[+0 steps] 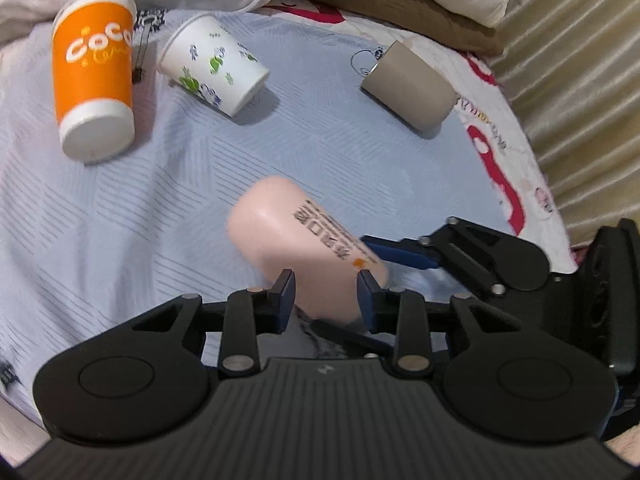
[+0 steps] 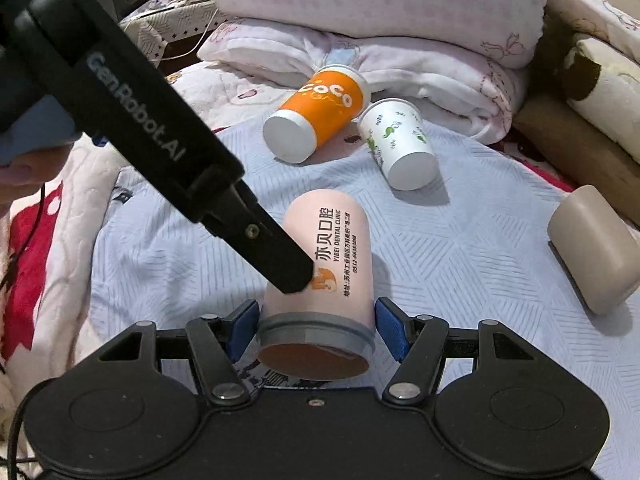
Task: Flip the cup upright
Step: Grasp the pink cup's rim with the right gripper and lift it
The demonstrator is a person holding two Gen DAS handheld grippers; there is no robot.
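A pale pink paper cup [image 2: 324, 264] with black Chinese print lies on its side on the blue bedspread, its open mouth toward the right wrist camera. My right gripper [image 2: 316, 330] has its blue pads on either side of the cup near the rim, shut on it. My left gripper [image 1: 326, 296] straddles the same pink cup [image 1: 292, 232]; its fingers are set wider than the cup here and look open. In the right wrist view, the left gripper's black finger [image 2: 280, 256] rests against the cup's upper side. The right gripper's finger [image 1: 404, 254] shows at the cup's right.
An orange Coco cup [image 2: 316, 116], a white cup with green print [image 2: 400, 144] and a beige cup [image 2: 592, 248] lie tipped over on the bedspread [image 2: 460, 240]. Folded quilts [image 2: 380, 12] and pillows line the far edge. A ribbed curtain [image 1: 580, 80] hangs to the right.
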